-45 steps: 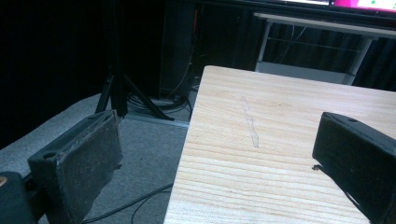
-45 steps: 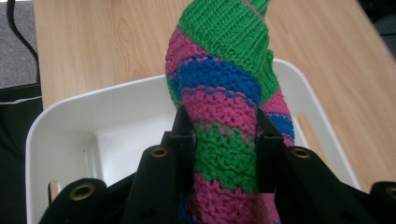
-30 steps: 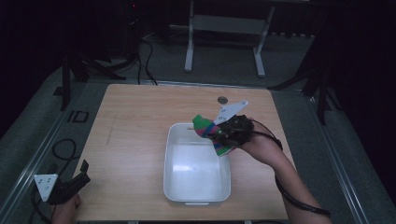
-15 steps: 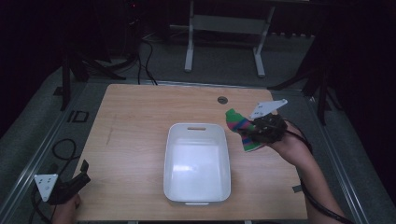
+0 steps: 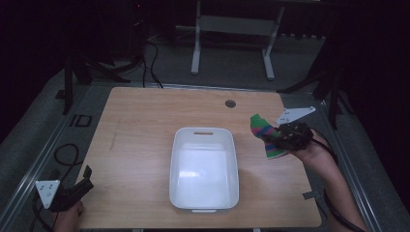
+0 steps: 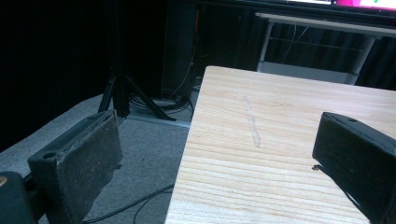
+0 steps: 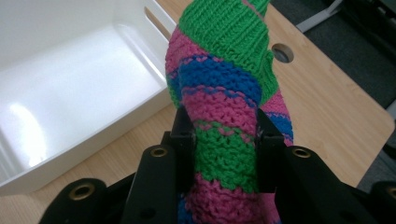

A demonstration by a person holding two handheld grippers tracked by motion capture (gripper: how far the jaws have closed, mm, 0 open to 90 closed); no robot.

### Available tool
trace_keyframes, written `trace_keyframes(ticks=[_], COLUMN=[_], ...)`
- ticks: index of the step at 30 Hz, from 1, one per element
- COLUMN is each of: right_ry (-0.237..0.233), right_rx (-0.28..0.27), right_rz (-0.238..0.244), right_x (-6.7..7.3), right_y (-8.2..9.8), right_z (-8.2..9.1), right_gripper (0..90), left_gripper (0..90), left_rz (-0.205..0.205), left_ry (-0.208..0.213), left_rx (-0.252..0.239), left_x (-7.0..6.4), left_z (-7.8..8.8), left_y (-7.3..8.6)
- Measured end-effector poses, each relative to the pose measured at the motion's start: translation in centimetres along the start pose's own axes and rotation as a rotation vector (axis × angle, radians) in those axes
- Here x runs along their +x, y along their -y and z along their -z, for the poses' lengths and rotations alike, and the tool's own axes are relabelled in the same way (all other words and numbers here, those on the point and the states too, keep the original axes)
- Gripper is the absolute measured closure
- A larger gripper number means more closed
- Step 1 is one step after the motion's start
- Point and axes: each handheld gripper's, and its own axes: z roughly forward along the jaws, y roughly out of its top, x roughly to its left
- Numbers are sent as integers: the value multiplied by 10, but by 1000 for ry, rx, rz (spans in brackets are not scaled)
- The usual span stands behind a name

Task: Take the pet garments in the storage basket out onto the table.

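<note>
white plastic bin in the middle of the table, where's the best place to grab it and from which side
Probably the far short wall of the white rectangular plastic bin, at the slot handle cut just under its rim. Come down from above with one jaw inside and one outside: the wall is thin and upright and the bin looks empty. The left gripper is open and free; the right gripper holds a striped knitted sock.

Black tongs (image 5: 285,137) with brass-ringed screw holes, grey three-cornered plates on top, black cables trailing, bare forearms without sleeves.
</note>
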Motion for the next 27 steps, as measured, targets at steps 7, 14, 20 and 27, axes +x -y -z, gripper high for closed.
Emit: trace_keyframes(ticks=[7, 14, 20, 27], right_ry=[6, -4, 7, 12], right_rx=[16, 32, 58, 78], right_rz=[-27, -66, -100, -125], right_x=[-4, -9, -14, -17], right_y=[14, 31, 42, 50], right_z=[-17, -40, -65, -87], right_gripper=[683, 683, 682, 681], left_gripper=[18, 18, 18, 18], left_rz=[1, 0, 1, 1], left_ry=[1, 2, 2, 3], left_rx=[3, 2, 0, 3], left_x=[0, 0, 0, 0], left_z=[0, 0, 0, 0], left_y=[0, 0, 0, 0])
